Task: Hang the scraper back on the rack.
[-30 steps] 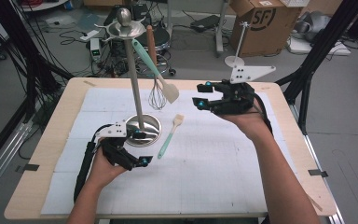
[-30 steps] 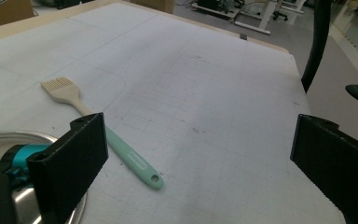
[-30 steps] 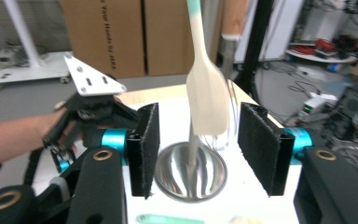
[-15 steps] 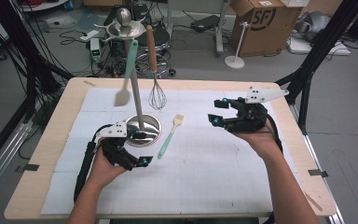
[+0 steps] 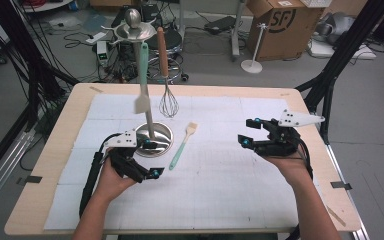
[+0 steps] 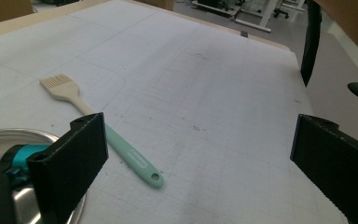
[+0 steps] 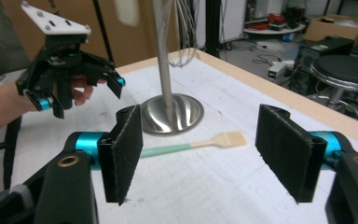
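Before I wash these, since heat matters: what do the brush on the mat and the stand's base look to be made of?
The brush looks like silicone or plastic: matte mint handle, cream bristles moulded in one piece. The stand's base looks like polished steel: bright, mirror-like reflections.

The one marking that can be read stands on the brown cardboard box (image 5: 279, 22) on the floor beyond the table: the black letters "SF" inside a partial ring, printed on its front face in the high view. A small embossed mark on the mint handle of the pastry brush (image 6: 131, 154) in the left gripper view is too faint to read
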The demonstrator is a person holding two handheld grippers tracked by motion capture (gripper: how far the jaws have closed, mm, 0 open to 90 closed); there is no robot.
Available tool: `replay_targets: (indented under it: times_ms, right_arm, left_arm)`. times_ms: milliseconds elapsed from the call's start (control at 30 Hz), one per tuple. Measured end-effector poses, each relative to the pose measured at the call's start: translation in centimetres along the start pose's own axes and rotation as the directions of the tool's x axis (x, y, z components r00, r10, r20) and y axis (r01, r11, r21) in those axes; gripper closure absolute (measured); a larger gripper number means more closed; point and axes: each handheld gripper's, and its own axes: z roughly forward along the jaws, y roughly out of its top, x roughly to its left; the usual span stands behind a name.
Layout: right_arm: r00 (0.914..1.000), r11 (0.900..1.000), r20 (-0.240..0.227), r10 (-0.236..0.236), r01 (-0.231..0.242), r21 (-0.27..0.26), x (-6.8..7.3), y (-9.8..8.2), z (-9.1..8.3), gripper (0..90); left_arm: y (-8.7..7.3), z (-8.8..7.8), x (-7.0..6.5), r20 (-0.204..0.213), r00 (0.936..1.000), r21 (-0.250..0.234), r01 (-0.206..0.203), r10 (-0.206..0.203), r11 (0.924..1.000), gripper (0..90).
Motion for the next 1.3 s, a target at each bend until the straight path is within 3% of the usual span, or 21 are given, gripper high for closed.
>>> replay_targets:
  times_ms: [467,1300]
  right_arm:
    - [0.9983,0.999,0.042,0.040,-0.040,0.009,0.2,-3.5,-1.3,28.3]
    - [0.9947,0.995,0.078,0.067,-0.072,0.063,0.9,-7.7,-1.5,24.3]
  left_arm:
    - [-0.1,0.1,0.1,-0.003,1.0000,0.004,0.000,0.000,1.0000,4.5]
    - [-0.1,0.1,0.2,-0.004,1.0000,0.001,0.007,-0.007,1.0000,4.5]
